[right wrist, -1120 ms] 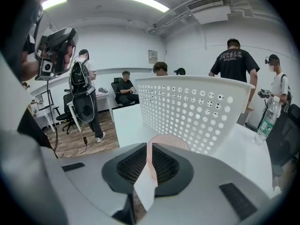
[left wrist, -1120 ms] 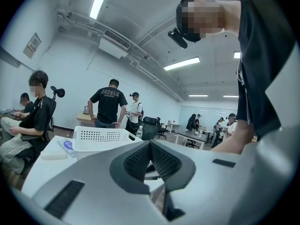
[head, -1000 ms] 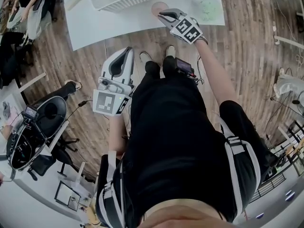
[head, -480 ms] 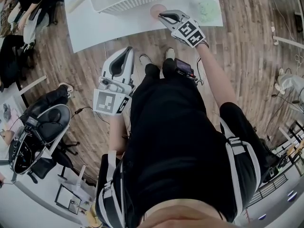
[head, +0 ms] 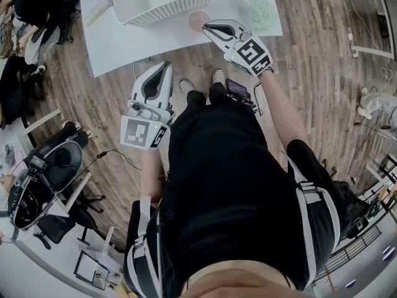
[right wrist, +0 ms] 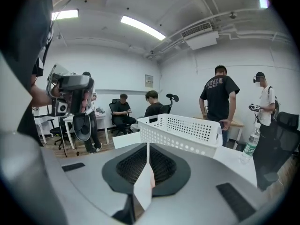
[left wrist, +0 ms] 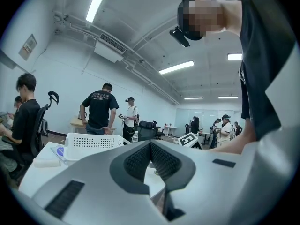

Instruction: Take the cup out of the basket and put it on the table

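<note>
Cup (head: 197, 21) near table (head: 118, 39) edge — beside basket (head: 173, 8), right gripper (head: 209, 26) closed alongside

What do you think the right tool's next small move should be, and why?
Probably lower it a little and open the jaws: the right tool is shut, apparently on the rim of the pink cup, already outside the basket over the table.

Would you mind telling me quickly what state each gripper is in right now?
Left gripper: shut, with nothing between its jaws.
Right gripper: shut on the thin wall of the pink cup.
</note>
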A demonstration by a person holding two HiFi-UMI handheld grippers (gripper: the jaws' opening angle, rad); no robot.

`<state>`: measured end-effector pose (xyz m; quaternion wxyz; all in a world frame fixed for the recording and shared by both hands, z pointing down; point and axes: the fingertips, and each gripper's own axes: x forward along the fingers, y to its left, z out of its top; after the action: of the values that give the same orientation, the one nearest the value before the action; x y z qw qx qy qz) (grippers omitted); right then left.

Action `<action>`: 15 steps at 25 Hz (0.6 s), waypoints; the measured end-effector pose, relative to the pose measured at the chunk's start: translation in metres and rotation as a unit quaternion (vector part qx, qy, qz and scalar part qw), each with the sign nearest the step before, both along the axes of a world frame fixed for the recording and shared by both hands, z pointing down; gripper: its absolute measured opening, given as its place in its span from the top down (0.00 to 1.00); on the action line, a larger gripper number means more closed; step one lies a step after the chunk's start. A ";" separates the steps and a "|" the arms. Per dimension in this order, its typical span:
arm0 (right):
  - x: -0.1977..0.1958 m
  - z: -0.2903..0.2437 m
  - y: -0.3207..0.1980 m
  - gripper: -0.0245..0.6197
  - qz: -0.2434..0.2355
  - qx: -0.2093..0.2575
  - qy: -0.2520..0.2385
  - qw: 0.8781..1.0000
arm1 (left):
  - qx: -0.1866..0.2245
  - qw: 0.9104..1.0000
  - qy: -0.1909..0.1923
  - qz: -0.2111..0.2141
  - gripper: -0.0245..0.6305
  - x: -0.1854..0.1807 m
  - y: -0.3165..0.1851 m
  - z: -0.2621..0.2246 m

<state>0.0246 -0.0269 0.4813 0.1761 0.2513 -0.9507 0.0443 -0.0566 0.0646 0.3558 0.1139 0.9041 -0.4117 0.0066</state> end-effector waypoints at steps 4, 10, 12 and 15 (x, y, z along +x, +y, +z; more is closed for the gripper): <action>0.008 -0.032 0.016 0.92 0.002 0.021 -0.023 1.000 | 0.005 1.000 0.000 0.006 0.93 0.008 -0.001 -0.002; 0.020 -0.084 0.044 0.92 0.012 0.047 -0.075 0.996 | 0.015 1.000 0.001 0.019 0.93 0.023 -0.002 -0.009; 0.025 -0.094 0.057 0.92 0.013 0.051 -0.089 0.995 | 0.017 1.000 0.000 0.024 0.93 0.030 -0.001 -0.010; 0.031 -0.107 0.073 0.93 0.012 0.059 -0.115 0.991 | 0.020 0.999 0.002 0.030 0.93 0.041 0.001 -0.011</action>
<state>0.0552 0.0458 0.3740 0.0493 0.2662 -0.9625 0.0185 -0.0154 0.0656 0.3449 0.0966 0.9182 -0.3842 0.0004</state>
